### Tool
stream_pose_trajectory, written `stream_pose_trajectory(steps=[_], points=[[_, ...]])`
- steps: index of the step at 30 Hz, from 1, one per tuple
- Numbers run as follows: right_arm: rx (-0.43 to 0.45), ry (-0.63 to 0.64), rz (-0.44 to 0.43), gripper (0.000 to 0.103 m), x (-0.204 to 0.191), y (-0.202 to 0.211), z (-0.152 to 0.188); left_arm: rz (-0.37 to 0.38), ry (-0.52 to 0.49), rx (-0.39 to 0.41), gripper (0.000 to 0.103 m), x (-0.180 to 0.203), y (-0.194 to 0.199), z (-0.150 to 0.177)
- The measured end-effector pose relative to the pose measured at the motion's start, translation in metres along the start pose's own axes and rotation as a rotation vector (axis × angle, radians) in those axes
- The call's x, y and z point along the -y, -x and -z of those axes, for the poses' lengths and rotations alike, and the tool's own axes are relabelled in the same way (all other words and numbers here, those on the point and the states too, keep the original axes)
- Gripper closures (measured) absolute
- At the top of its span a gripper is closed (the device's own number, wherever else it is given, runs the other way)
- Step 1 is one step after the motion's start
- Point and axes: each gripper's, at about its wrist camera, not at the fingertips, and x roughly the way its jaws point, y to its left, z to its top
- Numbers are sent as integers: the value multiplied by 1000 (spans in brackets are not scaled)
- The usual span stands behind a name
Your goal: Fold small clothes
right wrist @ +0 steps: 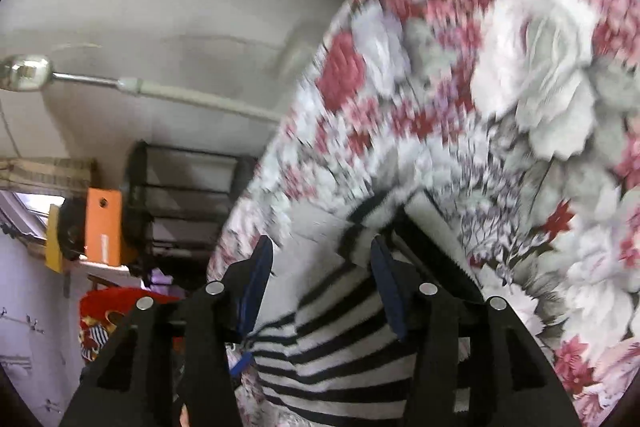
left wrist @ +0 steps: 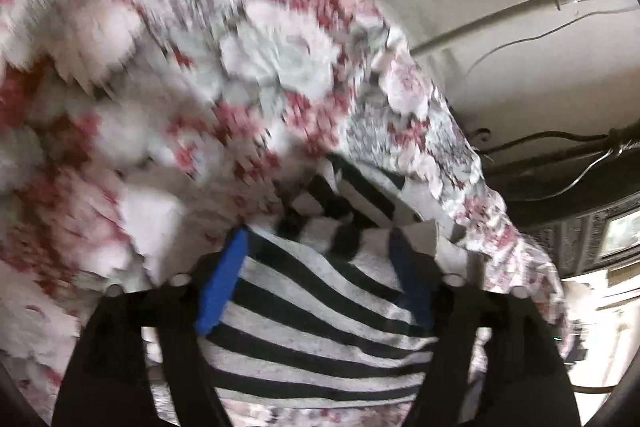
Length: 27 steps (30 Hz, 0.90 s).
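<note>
A small black-and-white striped garment (left wrist: pixel 320 331) lies on a floral bedspread (left wrist: pixel 192 67) of pink, red and grey roses. My left gripper (left wrist: pixel 318 233) hovers just over it, open, with its blue-padded fingers (left wrist: pixel 222 287) standing wide on either side of the stripes and not pressing them. The right wrist view shows the same striped garment (right wrist: pixel 340 351) bunched, with a folded edge running up toward the bedspread (right wrist: pixel 520 75). My right gripper (right wrist: pixel 320 241) is open above it. Its left pad is clear of the cloth. Both views are blurred.
The bed's edge drops off beside a pale wall (right wrist: pixel 160 7) with a grey pipe (right wrist: pixel 192 95). A black wire rack (right wrist: pixel 188 203), an orange box (right wrist: pixel 103 227) and a red cloth (right wrist: pixel 108 311) stand left of the bed. Cables (left wrist: pixel 552 147) hang along the wall.
</note>
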Motion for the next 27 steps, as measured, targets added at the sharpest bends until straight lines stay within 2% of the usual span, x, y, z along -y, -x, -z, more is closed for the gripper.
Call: stream_pose_trajectory(steps=[2, 4, 5, 6, 8, 10, 12, 14, 16, 17, 18, 19, 20, 21, 23, 25, 27], points=[[11, 40, 4, 53, -10, 3, 3, -24, -64, 54, 28, 10, 13, 0], [-19, 133, 20, 61, -29, -5, 14, 21, -131, 90, 28, 24, 22, 4], [-37, 173, 27, 62, -36, -11, 19, 55, -169, 98, 28, 33, 24, 7], [-73, 256, 49, 65, -50, -22, 29, 90, -232, 88, 27, 46, 23, 13], [-116, 347, 70, 66, -65, -39, 43, 103, -316, 49, 27, 65, 12, 21], [-158, 362, 70, 66, -69, -54, 48, 92, -383, -14, 27, 82, -11, 29], [-211, 366, 71, 66, -69, -75, 49, 64, -428, -69, 27, 93, -35, 32], [-249, 375, 84, 66, -66, -91, 48, -21, -472, -82, 27, 97, -59, 26], [-259, 346, 116, 66, -53, -103, 40, -91, -438, -77, 27, 87, -74, 10], [-249, 327, 130, 66, -45, -104, 35, -67, -391, -94, 27, 77, -80, 0], [-200, 295, 183, 71, -32, -101, 25, -8, -314, -121, 28, 63, -85, -11], [-152, 258, 212, 97, -20, -95, 16, 53, -238, -142, 30, 50, -87, -21], [-118, 186, 223, 103, -2, -87, 4, 83, -197, -150, 34, 43, -86, -26], [-104, 129, 202, 103, 9, -80, -2, 114, -169, -157, 36, 37, -83, -31], [-65, 82, 195, 103, 16, -67, -8, 117, -156, -124, 36, 32, -72, -36], [-14, 164, 258, 103, -2, -57, -8, 112, -139, -59, 34, 29, -53, -43], [33, 238, 280, 97, -23, -51, -2, 90, -141, -13, 31, 25, -36, -43]])
